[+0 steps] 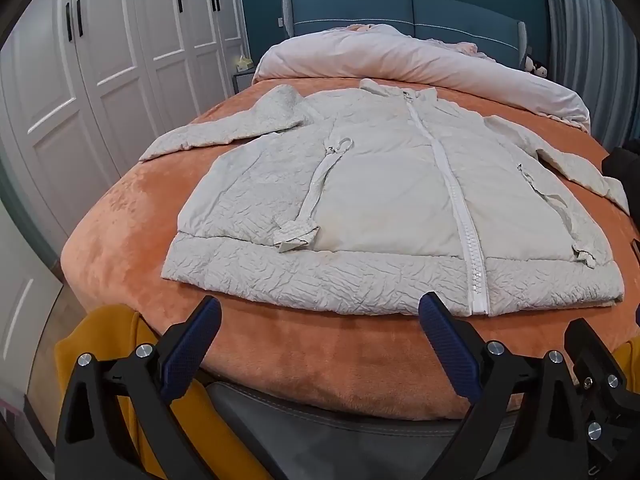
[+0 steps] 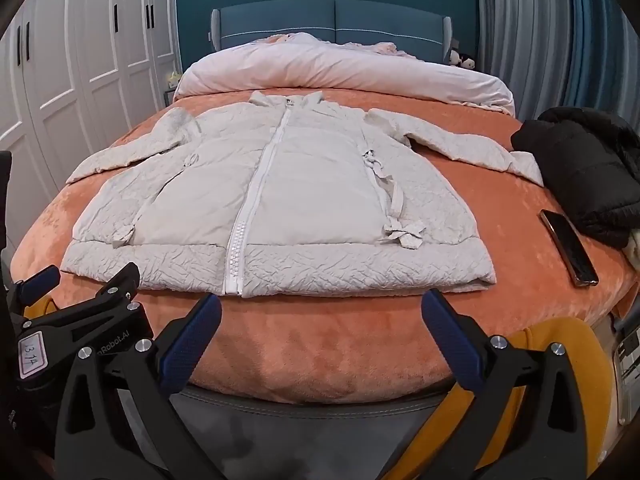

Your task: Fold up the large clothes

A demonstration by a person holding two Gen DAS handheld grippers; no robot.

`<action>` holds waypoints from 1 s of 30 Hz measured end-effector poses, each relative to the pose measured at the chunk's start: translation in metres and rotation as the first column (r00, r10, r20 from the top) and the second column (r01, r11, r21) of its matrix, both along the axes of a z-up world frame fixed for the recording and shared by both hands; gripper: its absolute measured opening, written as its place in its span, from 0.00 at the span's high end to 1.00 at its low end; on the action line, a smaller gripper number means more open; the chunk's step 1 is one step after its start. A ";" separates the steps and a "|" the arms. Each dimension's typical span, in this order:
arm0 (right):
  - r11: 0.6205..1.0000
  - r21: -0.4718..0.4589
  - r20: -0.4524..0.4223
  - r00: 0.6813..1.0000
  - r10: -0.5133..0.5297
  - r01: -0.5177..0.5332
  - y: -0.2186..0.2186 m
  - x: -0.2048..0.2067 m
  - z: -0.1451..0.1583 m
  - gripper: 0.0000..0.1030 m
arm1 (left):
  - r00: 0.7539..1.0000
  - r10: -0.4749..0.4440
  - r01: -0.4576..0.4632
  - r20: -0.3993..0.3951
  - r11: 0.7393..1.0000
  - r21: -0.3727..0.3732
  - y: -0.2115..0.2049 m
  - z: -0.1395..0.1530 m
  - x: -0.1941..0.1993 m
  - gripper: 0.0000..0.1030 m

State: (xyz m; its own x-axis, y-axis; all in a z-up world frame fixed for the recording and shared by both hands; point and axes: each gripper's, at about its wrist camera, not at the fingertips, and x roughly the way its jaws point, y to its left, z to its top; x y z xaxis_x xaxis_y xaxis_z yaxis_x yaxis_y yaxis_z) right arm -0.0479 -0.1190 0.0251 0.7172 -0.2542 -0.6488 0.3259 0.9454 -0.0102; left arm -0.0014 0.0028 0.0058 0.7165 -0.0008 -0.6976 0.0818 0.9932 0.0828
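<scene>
A pale grey padded jacket (image 1: pixel 380 188) lies flat and face up on the orange bed cover (image 1: pixel 132 220), zipped, hem toward me, both sleeves spread out. It also shows in the right wrist view (image 2: pixel 280 196). My left gripper (image 1: pixel 320 312) is open and empty, held just short of the hem at the foot of the bed. My right gripper (image 2: pixel 320 312) is open and empty, also just short of the hem. The left gripper shows at the left edge of the right wrist view (image 2: pixel 80 284).
A black jacket (image 2: pixel 588 168) is heaped at the bed's right edge, a phone (image 2: pixel 568 246) beside it. A pink duvet (image 2: pixel 340 72) is bunched at the headboard. White wardrobes (image 1: pixel 100 80) stand to the left. Yellow cloth (image 1: pixel 100 352) hangs below the bed's foot.
</scene>
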 end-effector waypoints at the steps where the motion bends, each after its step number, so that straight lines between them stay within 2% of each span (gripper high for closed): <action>1: 1.000 -0.001 0.001 1.000 0.000 0.000 0.000 0.000 0.000 0.05 | 1.000 0.000 0.000 -0.001 1.000 -0.001 0.000 0.000 0.000 0.06; 30: 1.000 0.009 -0.001 1.000 -0.016 0.016 -0.004 -0.001 -0.001 0.05 | 1.000 -0.006 0.006 0.007 1.000 0.011 -0.003 0.001 -0.002 0.07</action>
State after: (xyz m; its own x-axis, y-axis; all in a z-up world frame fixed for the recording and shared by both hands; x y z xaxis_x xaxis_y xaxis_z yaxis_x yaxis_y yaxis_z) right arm -0.0486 -0.1233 0.0236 0.7126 -0.2593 -0.6519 0.3406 0.9402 -0.0016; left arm -0.0037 -0.0005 0.0068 0.7214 0.0027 -0.6925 0.0871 0.9917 0.0946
